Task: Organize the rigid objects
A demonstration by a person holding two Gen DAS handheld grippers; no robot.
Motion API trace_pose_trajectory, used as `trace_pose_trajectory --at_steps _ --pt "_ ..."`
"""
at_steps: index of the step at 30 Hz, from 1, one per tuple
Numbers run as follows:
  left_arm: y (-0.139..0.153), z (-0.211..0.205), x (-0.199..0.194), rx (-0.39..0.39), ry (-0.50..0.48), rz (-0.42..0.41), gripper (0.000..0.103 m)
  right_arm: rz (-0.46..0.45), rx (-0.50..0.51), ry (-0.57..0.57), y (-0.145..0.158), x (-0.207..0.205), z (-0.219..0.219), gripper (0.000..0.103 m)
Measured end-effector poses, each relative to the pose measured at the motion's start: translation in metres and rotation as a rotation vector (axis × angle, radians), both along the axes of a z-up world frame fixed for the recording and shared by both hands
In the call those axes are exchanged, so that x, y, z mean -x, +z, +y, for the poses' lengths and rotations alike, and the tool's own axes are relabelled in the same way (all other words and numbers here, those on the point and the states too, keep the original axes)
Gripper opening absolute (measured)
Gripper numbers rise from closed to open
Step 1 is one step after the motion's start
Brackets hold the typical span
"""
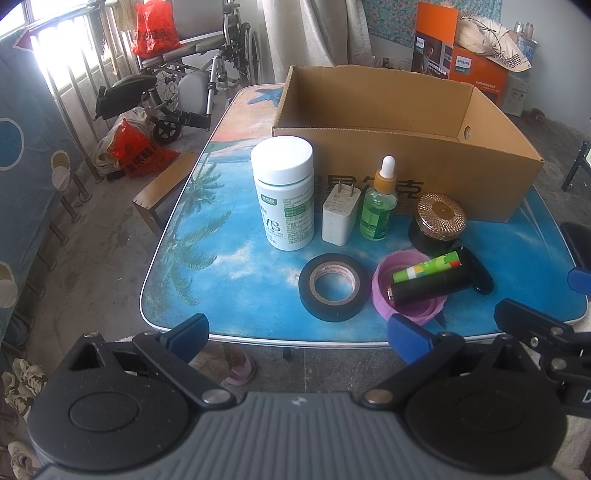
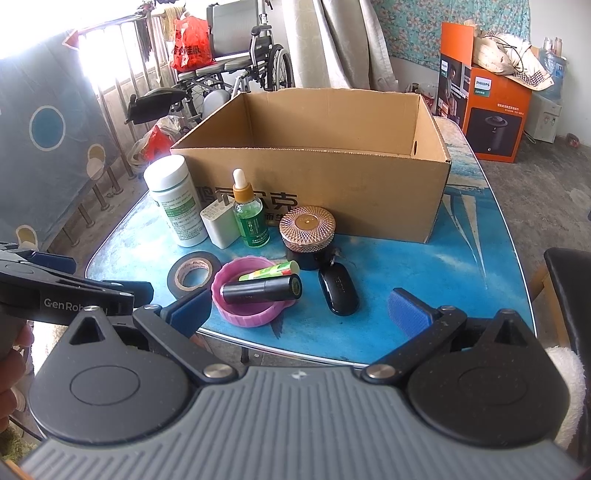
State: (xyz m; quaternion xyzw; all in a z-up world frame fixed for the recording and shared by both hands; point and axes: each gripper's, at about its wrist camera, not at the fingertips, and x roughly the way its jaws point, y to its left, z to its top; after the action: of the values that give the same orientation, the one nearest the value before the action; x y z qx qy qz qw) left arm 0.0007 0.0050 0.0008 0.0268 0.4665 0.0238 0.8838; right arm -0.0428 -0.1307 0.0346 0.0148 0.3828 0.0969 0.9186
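Note:
On the blue table stand a white pill bottle, a white charger, a green dropper bottle and a dark jar with a gold lid. In front lie a black tape roll, a pink lid holding a black tube and a green tube, and a black key fob. An open cardboard box stands behind them. My left gripper and right gripper hover open at the near table edge, holding nothing.
A wheelchair and red bags stand on the floor to the far left, beside a wooden stool. An orange carton sits at the back right. A dark chair is near the table's right edge.

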Motion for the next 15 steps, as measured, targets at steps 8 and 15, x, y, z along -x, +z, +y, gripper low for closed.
trace_pose_trajectory --at_steps 8,15 --pt "0.0008 0.0040 0.0005 0.000 0.004 0.000 0.103 0.001 -0.002 0.000 0.0001 0.0001 0.0005 0.102" --pt "0.0008 0.0040 0.0005 -0.001 0.004 0.001 0.103 -0.001 -0.007 0.003 0.0006 -0.0006 0.0025 0.102"
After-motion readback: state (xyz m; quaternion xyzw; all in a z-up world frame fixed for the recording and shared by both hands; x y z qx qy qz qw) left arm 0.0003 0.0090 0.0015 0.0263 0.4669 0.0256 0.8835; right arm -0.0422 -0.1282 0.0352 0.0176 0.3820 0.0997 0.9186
